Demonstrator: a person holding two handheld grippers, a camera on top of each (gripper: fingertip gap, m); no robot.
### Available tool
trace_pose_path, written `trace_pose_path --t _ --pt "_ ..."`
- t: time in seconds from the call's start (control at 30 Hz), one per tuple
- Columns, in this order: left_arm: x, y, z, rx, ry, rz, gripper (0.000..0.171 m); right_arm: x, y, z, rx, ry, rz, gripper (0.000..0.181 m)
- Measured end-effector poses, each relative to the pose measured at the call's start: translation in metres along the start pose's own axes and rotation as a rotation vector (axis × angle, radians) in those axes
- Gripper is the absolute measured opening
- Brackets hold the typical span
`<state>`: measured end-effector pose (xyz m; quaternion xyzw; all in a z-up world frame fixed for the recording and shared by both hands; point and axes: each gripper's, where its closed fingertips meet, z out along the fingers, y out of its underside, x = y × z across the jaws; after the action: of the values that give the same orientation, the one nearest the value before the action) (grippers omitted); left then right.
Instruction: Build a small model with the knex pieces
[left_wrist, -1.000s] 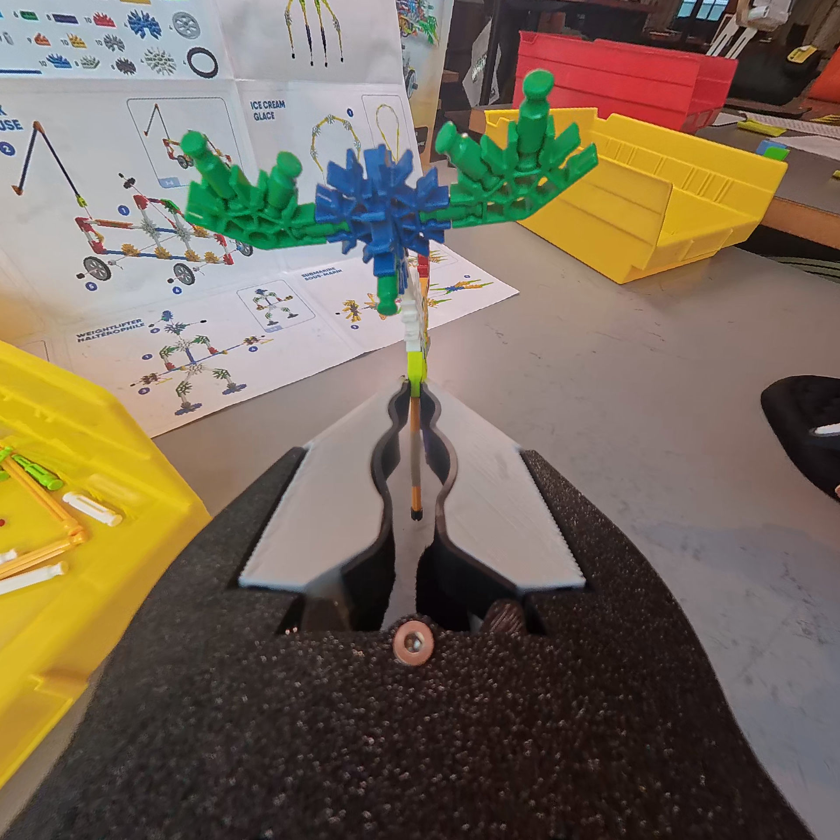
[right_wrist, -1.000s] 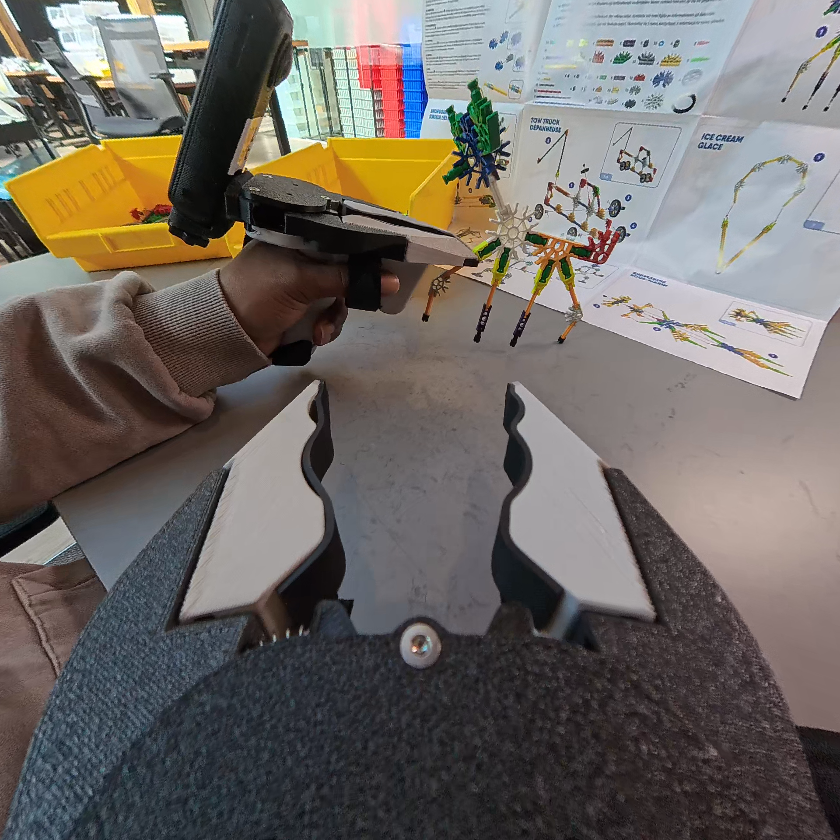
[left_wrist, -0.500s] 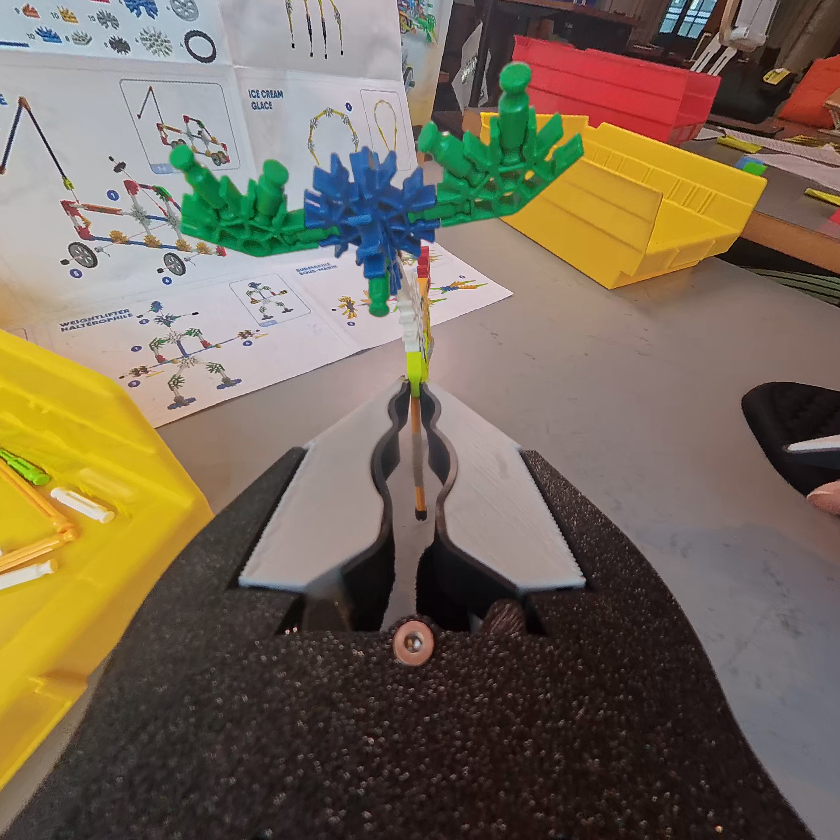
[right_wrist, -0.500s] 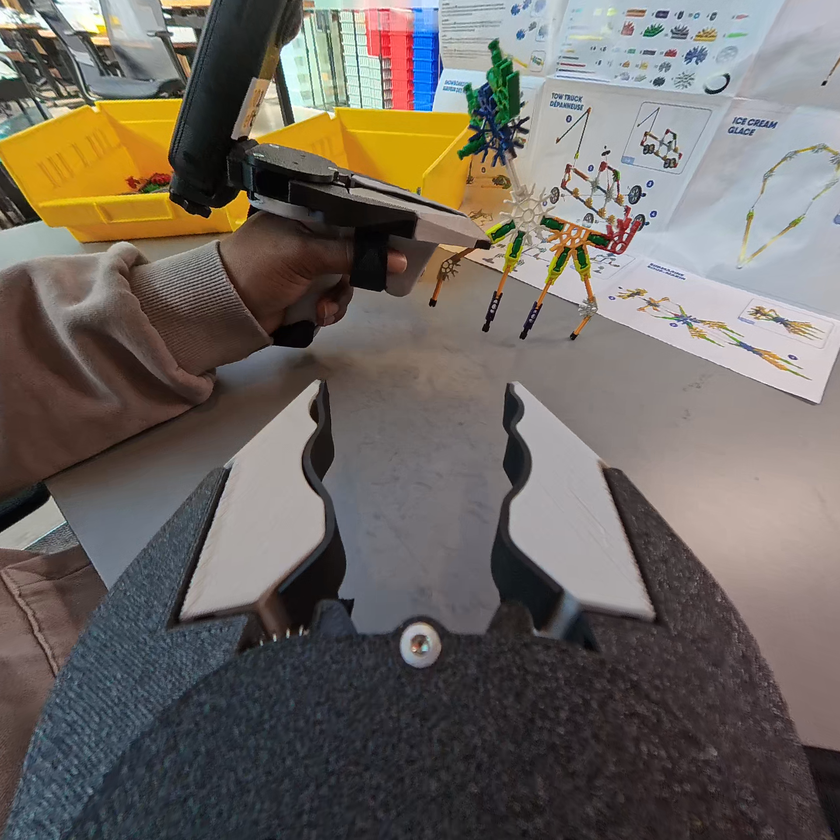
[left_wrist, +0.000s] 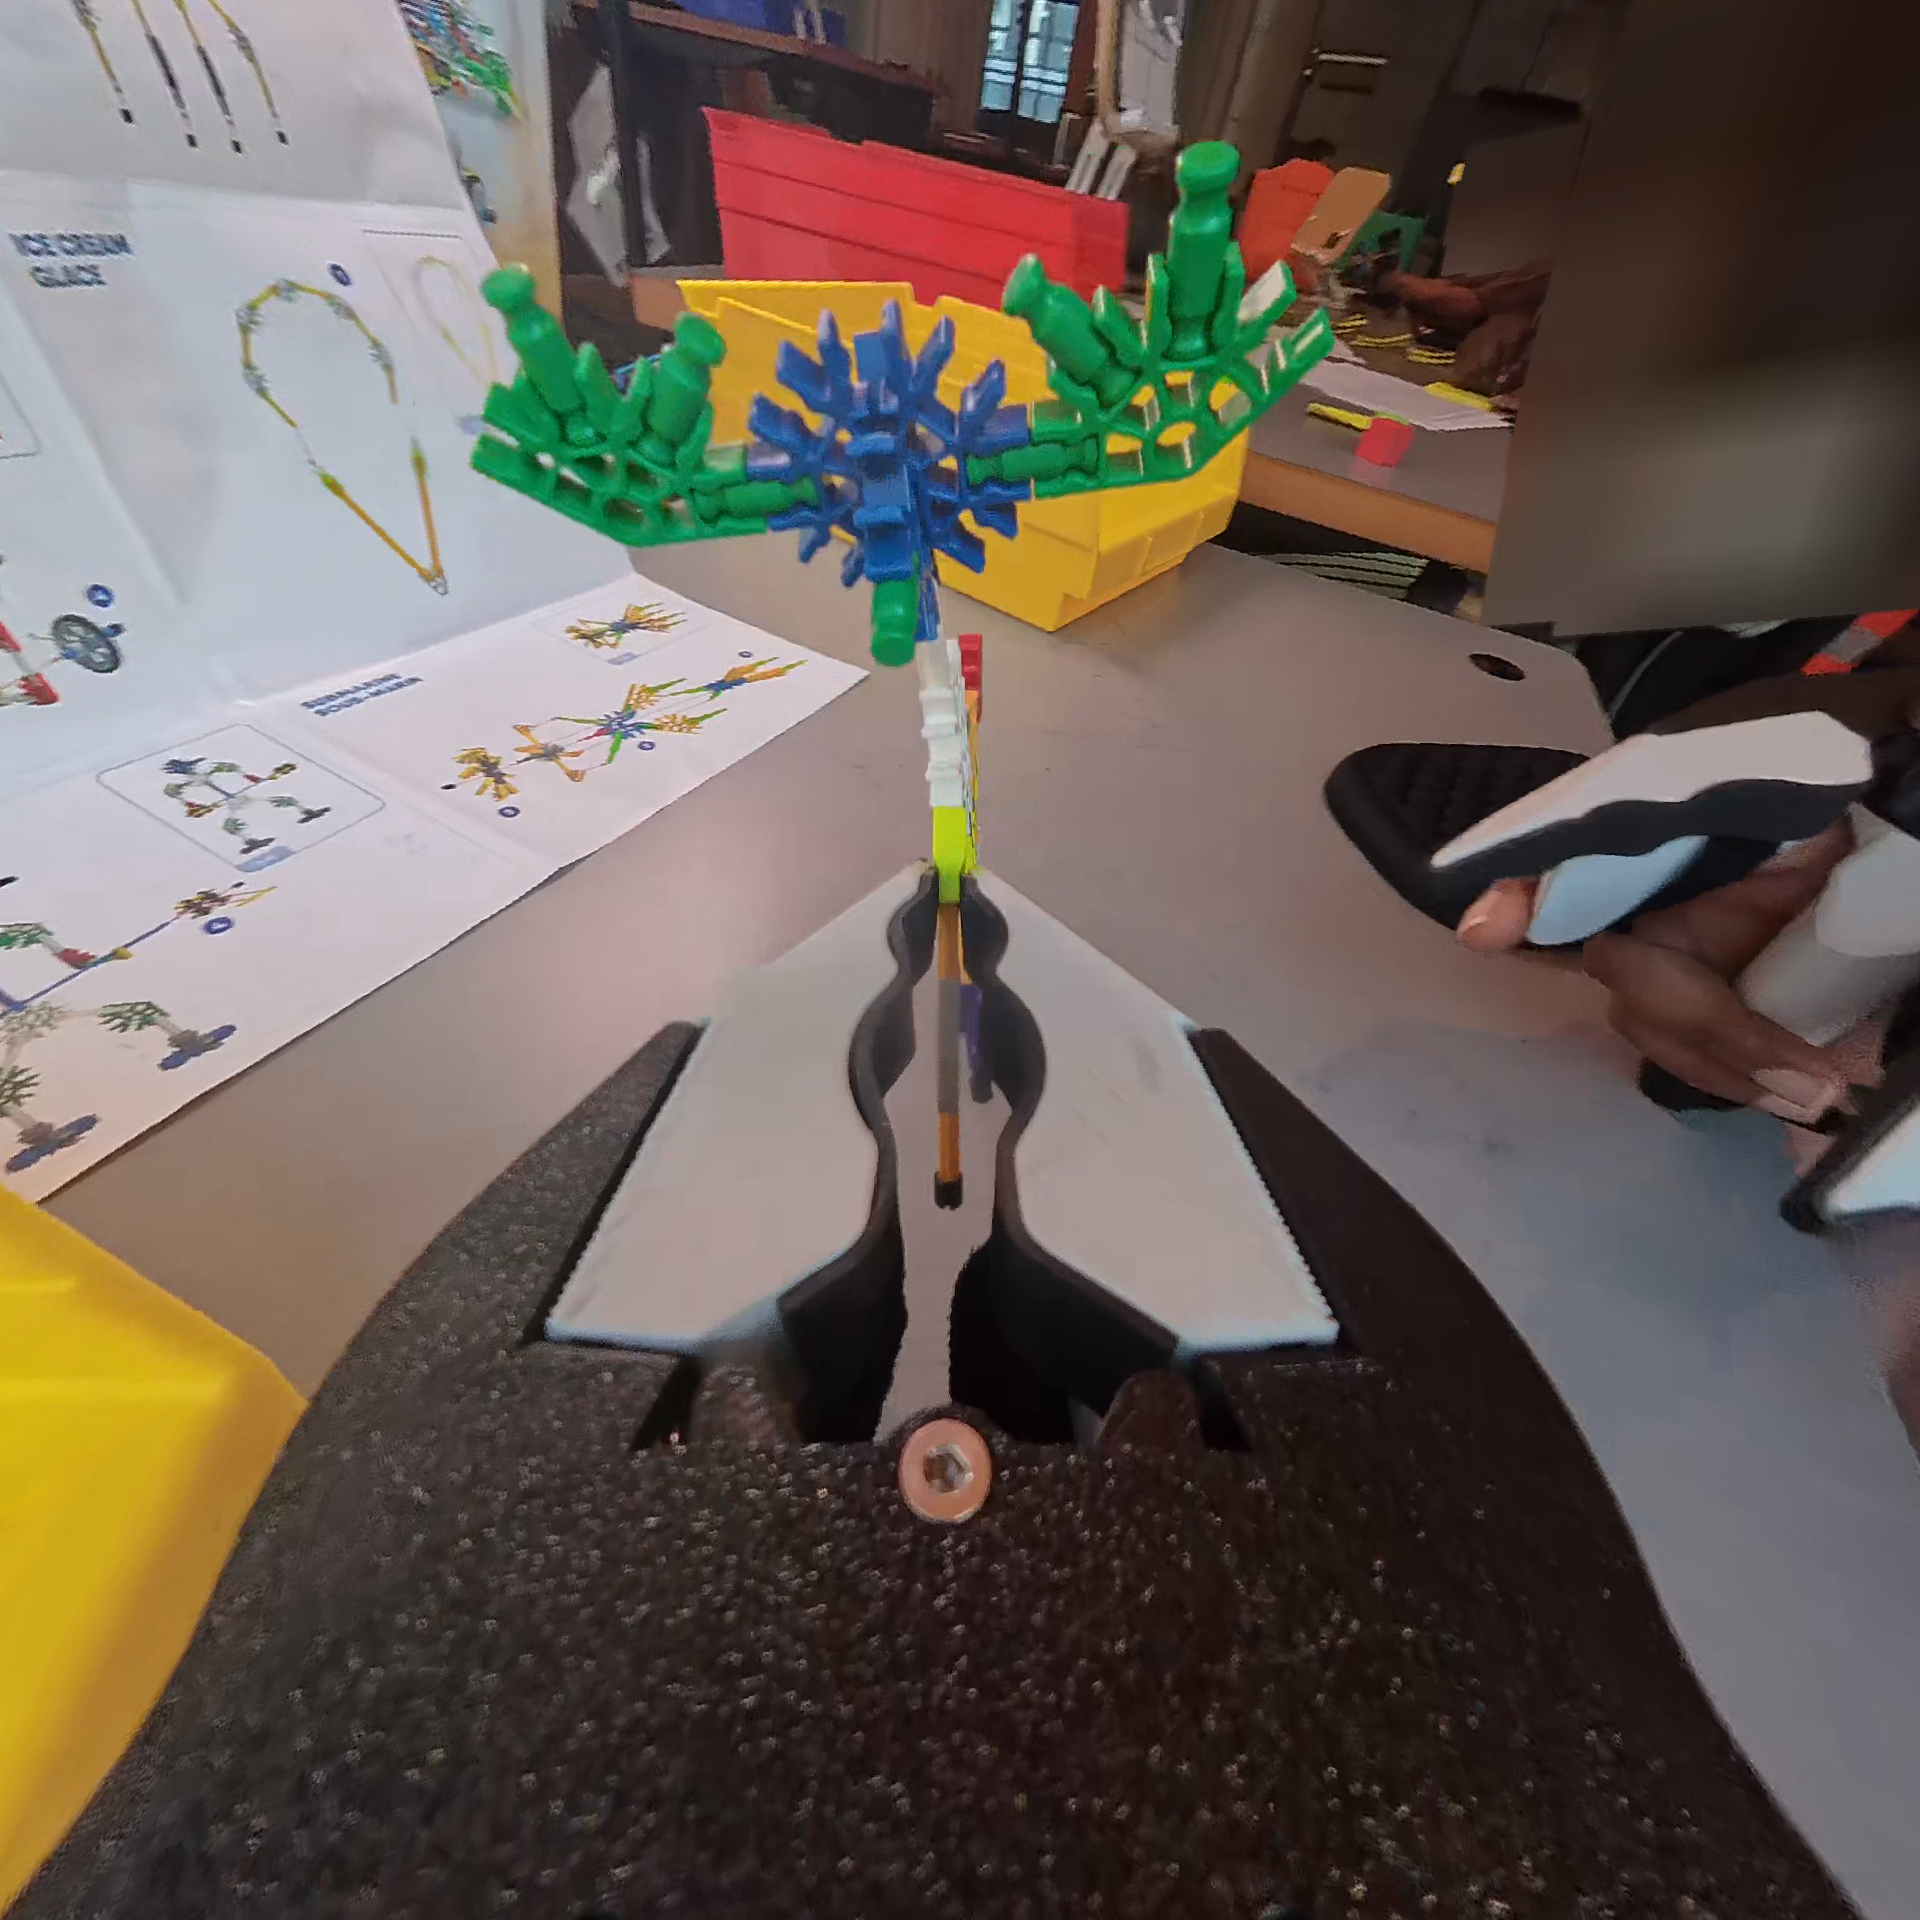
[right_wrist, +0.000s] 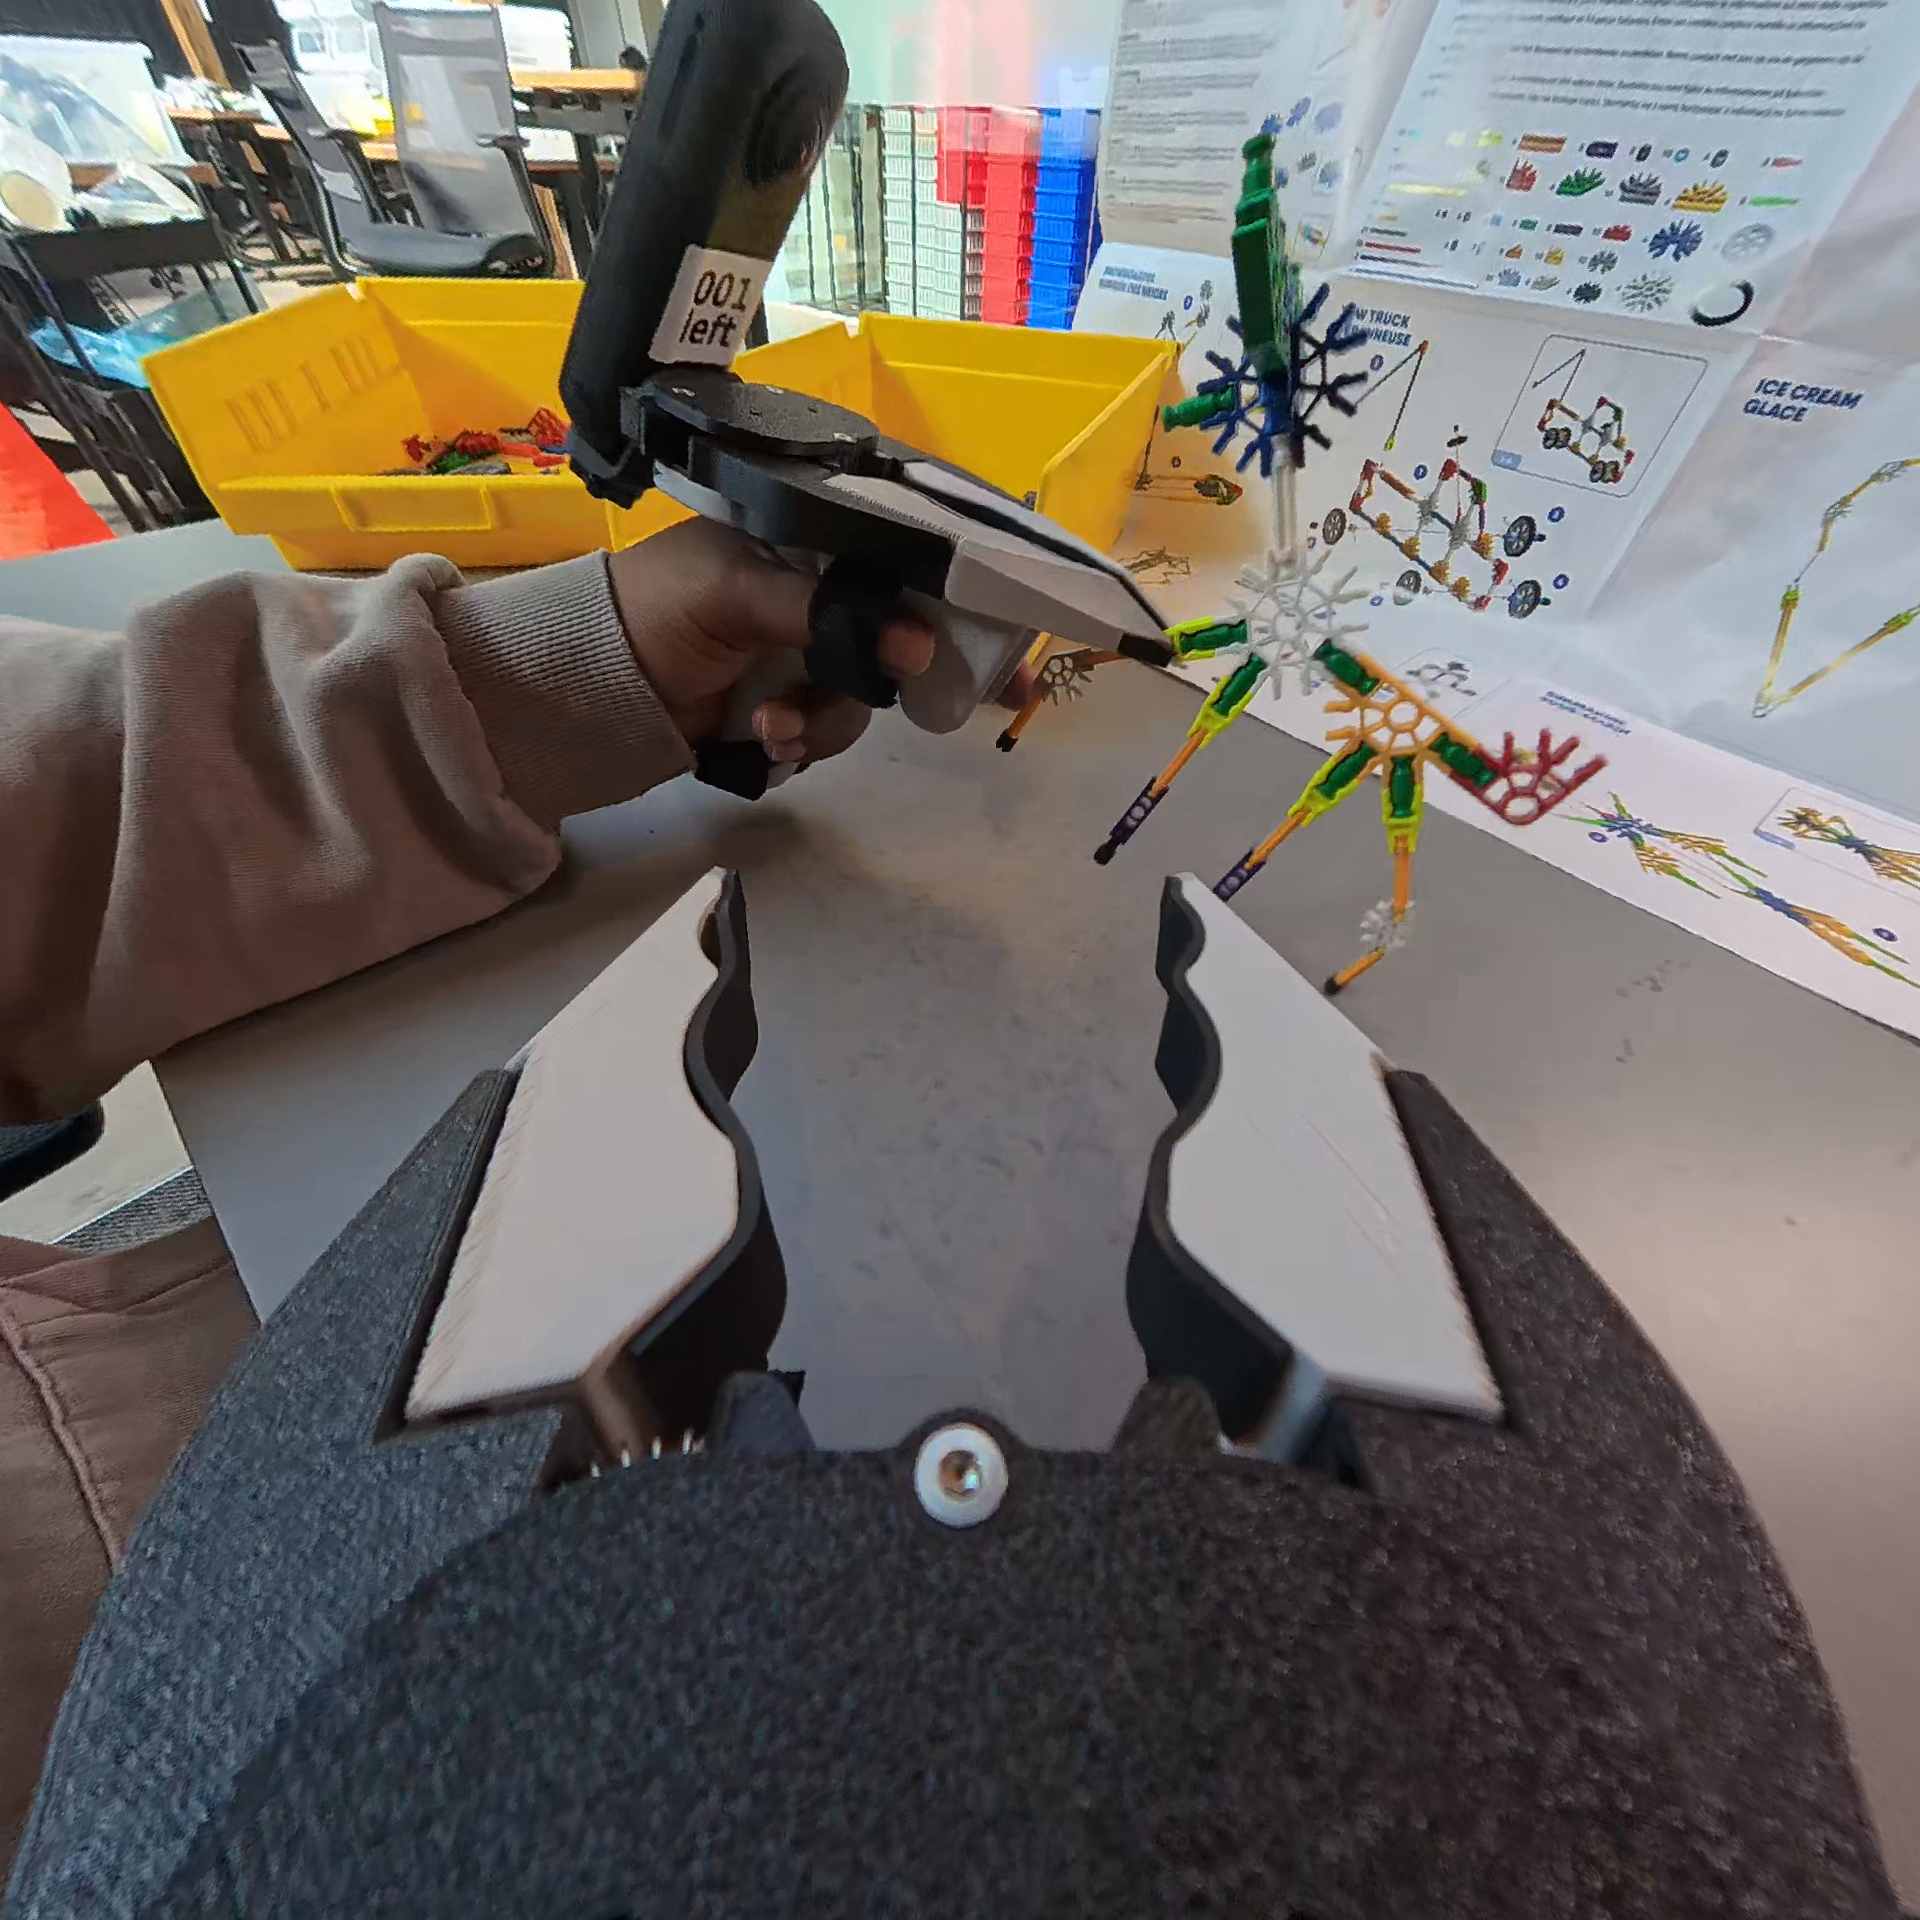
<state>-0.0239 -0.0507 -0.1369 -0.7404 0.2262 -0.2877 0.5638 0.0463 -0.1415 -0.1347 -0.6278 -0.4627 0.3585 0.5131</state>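
Rods and connectors make up the toy figure (right_wrist: 1351, 665) that your left tool (left_wrist: 951, 883) has clamped by one slim orange rod (left_wrist: 948, 1049), its jaws drawn together on it. From that tool the figure rises straight ahead of the tips: a white connector (left_wrist: 943, 727) just beyond them, then a blue snowflake hub (left_wrist: 888, 457) with green fan connectors (left_wrist: 1153, 384) spreading to either side. In the right wrist view the figure hangs clear of the grey surface (right_wrist: 935, 1039), its orange legs dangling off the far side of the left tool's tips.

Your right tool (right_wrist: 951, 935) stands open and empty, nearer to you than the figure and well apart from it, with bare surface between its jaws.

Judge this figure light but loosely joined: snap-fit plastic, stiff in each piece, likely to pop apart at a joint if twisted. Smooth thin rods may swivel in a pinch. A hold on a hub, or on a rod close beside one, looks steadier than one out at a leg's end.

An instruction sheet (left_wrist: 343, 748) lies ahead-left of the left tool, a yellow bin (left_wrist: 1122, 540) beyond.
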Motion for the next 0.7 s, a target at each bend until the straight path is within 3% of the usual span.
trace_pose_path --t 0.37,0.57,0.7 --pt "0.021 -0.020 -0.024 0.124 0.418 -0.201 0.003 0.029 -0.026 -0.048 0.035 -0.170 0.027 0.077" --pt "0.032 -0.039 -0.040 0.231 0.530 -0.252 0.003 0.025 -0.046 -0.067 0.113 -0.335 0.068 0.070" --pt "0.049 -0.050 -0.062 0.299 0.696 -0.295 0.002 0.023 -0.058 -0.074 0.153 -0.408 0.045 0.072"
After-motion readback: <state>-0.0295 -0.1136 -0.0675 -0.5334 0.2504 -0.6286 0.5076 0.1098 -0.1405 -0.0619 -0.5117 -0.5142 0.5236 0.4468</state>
